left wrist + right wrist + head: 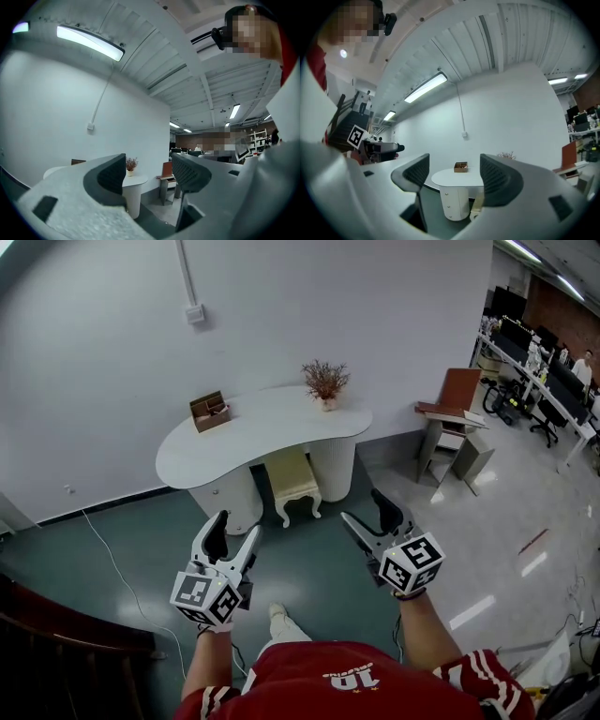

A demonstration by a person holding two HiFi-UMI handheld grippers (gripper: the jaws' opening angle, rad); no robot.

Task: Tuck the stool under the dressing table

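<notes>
Red shirt (349,681) of the person is the nearest thing, and from it two forearms reach forward over the dark green floor (112,521). Each hand holds one tool. On the left gripper (234,531) the jaws stand apart and nothing is between them. The right gripper (364,509) is the same: jaws apart, with only air between the pads. Both grippers point level toward the wall and hang well apart from the furniture. Each one carries its marker cube close to the wrist.

Further ahead, against the white wall (94,362), stands the dressing table (262,423). It has a white, bean-shaped worktop on two round white pedestals. The stool (292,479) is cream coloured with curved legs and stands in the gap between the two pedestals. Its back part goes under the front edge of the worktop, while most of the seat and the two front legs are out on the floor.

Near the left rear edge of the worktop there is a small wooden box (208,412). At the right rear edge, close to the wall, a pot with a dry reddish plant (325,382) stands upright.

To the right of the dressing table, apart from it, is a small grey stand with a brown panel (455,418). A white cable (117,568) lies on the floor at the left side, and a white socket (195,313) sits high on the wall above the left end of the worktop.
</notes>
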